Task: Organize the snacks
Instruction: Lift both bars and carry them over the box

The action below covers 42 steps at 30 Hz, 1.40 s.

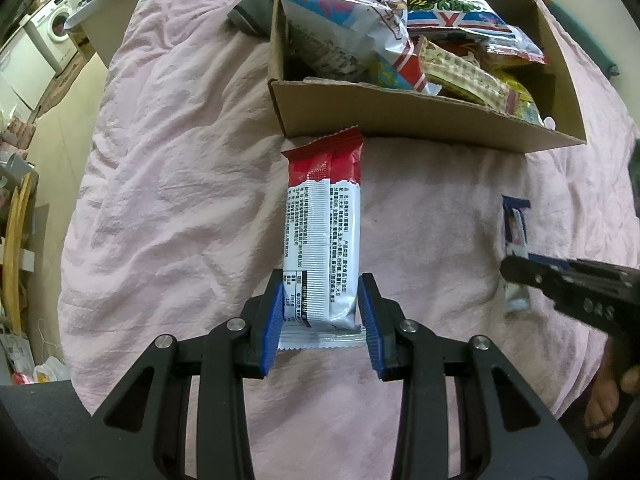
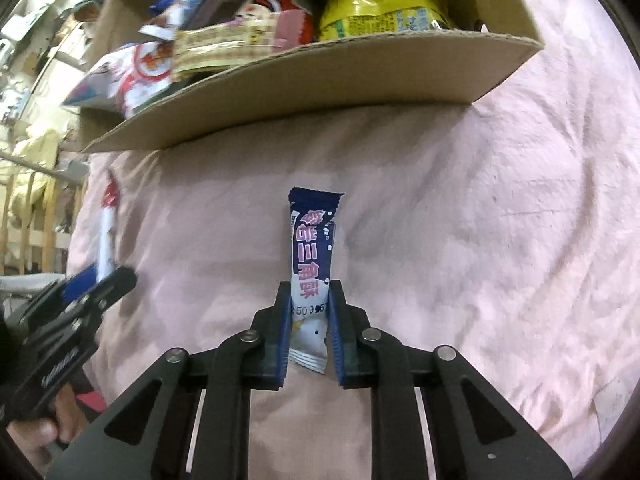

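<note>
Both grippers are gripping: left gripper (image 1: 322,316) clamping the red-and-white wafer packet (image 1: 322,236), right gripper (image 2: 309,332) clamping the navy snack bar (image 2: 312,276). Each is needing a lift clear of the far cardboard box (image 1: 400,118) wall before release.

Left gripper (image 1: 322,312): pointing steeply down, jaws clamped on a held packet. Right gripper (image 2: 309,330): likewise steeply down, jaws clamped on its packet.

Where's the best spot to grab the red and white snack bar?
Near its lower, white end, squeezing across the narrow width from the side away from the cardboard box. The red and white snack bar is long and slim, so its two long edges fit between the pads. The left claw already holds it this way.
</note>
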Each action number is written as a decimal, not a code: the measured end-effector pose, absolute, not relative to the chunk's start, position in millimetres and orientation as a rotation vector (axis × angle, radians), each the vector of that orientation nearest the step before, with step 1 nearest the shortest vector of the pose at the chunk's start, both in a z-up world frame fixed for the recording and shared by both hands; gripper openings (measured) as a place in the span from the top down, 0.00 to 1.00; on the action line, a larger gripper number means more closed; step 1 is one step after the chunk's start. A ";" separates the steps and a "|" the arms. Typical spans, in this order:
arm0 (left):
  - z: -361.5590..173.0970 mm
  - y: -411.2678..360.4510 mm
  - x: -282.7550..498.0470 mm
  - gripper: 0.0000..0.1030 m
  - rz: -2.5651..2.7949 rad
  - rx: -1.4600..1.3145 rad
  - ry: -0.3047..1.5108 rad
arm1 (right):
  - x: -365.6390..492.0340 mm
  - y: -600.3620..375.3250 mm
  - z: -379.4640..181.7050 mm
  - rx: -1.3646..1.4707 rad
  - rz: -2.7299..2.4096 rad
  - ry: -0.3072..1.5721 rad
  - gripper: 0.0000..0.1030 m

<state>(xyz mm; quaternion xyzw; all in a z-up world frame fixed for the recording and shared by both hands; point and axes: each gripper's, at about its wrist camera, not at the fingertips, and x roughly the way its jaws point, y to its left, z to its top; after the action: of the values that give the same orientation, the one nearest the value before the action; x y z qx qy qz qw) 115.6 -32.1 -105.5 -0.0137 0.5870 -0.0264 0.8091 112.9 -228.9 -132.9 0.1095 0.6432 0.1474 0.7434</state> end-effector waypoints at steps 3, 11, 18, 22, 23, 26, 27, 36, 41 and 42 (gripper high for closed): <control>-104.5 -32.9 115.2 0.69 -0.057 -0.035 1.253 | 105.9 -229.5 -126.2 0.258 0.381 1.392 0.83; -67.1 -30.5 110.0 0.69 -0.055 -0.069 1.156 | 99.2 -215.7 -80.9 0.291 0.509 1.262 0.83; -24.7 -26.4 117.1 0.69 -0.047 -0.097 1.025 | 112.0 -208.5 -48.5 0.322 0.530 1.125 0.83; -4.6 -26.8 132.7 0.69 -0.053 -0.072 0.977 | 126.2 -216.2 -33.0 0.364 0.531 1.060 0.83; 1.5 -26.5 138.6 0.69 -0.053 -0.066 0.964 | 133.5 -216.3 -30.7 0.372 0.524 1.043 0.83; 17.7 -26.2 155.1 0.69 -0.056 -0.062 0.937 | 149.1 -229.3 -19.6 0.386 0.497 0.994 0.83; 23.1 -27.4 161.8 0.69 -0.060 -0.053 0.923 | 154.4 -233.1 -17.0 0.384 0.487 0.976 0.83; 36.4 -52.1 205.2 0.69 -0.118 0.045 0.840 | 191.3 -267.4 -12.7 0.398 0.382 0.908 0.83; 18.5 -56.4 229.3 0.69 -0.135 0.016 0.830 | 213.4 -290.0 -17.0 0.432 0.333 0.900 0.83; 12.5 -56.7 232.7 0.69 -0.143 0.013 0.832 | 217.4 -290.9 -19.2 0.434 0.327 0.900 0.83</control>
<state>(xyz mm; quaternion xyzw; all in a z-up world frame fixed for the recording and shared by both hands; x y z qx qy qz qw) 232.7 -56.8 12.5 0.0061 0.4039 -0.0693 0.9121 217.4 -290.9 -19.2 0.2073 0.4295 0.1561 0.8650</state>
